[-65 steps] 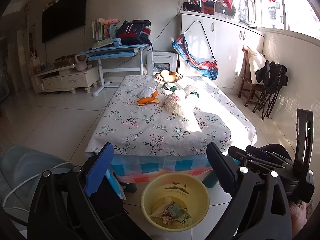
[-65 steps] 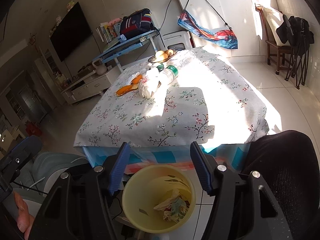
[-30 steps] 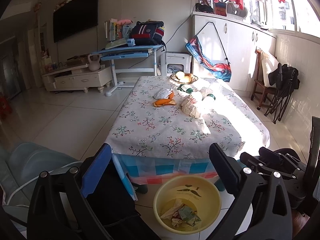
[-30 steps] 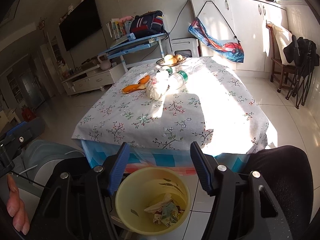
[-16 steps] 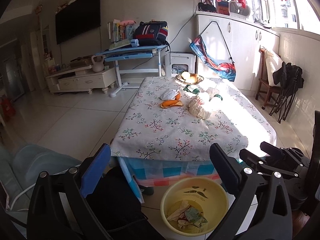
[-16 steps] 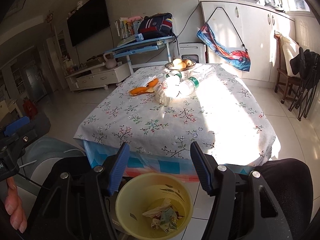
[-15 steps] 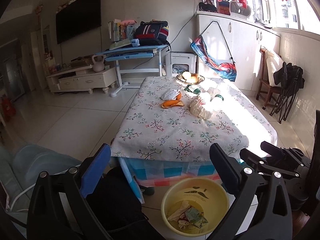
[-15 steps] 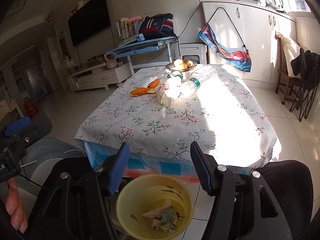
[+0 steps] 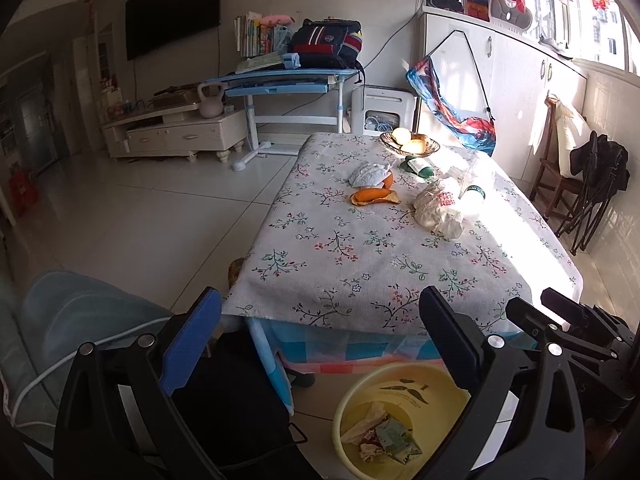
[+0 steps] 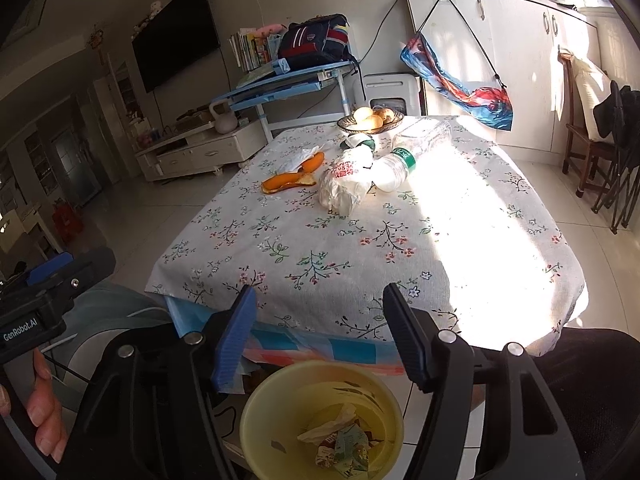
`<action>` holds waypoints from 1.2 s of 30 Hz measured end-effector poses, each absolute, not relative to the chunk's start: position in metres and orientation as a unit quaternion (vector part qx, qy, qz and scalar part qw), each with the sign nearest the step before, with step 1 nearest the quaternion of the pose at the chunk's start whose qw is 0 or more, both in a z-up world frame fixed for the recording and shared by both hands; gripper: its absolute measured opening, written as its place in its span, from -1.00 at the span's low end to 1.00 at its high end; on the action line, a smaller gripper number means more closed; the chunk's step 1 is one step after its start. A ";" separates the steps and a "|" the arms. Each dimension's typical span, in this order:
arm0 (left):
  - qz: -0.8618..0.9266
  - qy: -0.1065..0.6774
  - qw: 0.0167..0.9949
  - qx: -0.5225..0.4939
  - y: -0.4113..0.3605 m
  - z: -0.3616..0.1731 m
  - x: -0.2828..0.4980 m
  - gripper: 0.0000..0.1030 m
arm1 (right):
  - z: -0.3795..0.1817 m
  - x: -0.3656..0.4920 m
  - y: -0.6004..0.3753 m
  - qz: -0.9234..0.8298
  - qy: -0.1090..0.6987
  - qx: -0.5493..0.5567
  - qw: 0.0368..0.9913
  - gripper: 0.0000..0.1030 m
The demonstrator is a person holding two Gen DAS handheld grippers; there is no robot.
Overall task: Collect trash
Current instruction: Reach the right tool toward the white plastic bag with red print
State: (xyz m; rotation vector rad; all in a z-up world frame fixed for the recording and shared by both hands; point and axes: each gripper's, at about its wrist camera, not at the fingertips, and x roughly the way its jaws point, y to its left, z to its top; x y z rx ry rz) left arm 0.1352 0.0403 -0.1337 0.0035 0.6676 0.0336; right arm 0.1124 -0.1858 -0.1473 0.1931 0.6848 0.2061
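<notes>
A yellow bin (image 9: 404,416) (image 10: 320,420) with crumpled wrappers stands on the floor at the near edge of a flowered table (image 9: 360,256) (image 10: 320,240). On the far half of the table lie orange peel (image 9: 374,197) (image 10: 290,180), a crumpled white plastic bag (image 9: 438,210) (image 10: 346,184), a clear plastic bottle (image 10: 408,152), a crumpled tissue (image 9: 370,174) and a small green item (image 9: 418,166). My left gripper (image 9: 320,336) is open and empty, short of the table's near edge. My right gripper (image 10: 320,328) is open and empty above the bin.
A fruit bowl (image 9: 408,144) (image 10: 370,118) sits at the table's far end. A black chair (image 10: 580,380) is at right, a pale cushion (image 9: 60,320) at left. A blue desk (image 9: 280,80), TV stand, white cabinets and a wooden chair (image 9: 560,184) ring the room.
Both grippers have shifted across the room, so the table and bin slid rightward in the views and the table looks nearer. Both stay open and empty.
</notes>
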 end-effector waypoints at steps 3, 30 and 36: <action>0.023 0.334 0.942 -0.003 0.045 -0.138 0.144 0.86 | -0.148 0.121 -0.184 0.106 0.336 0.099 0.930 0.23; 0.043 0.377 0.925 -0.003 0.051 -0.171 0.227 0.86 | -0.179 0.254 -0.195 0.106 0.391 0.205 0.891 0.23; 0.027 0.377 0.926 0.002 0.048 -0.172 0.249 0.86 | -0.185 0.271 -0.195 0.100 0.397 0.228 0.883 0.05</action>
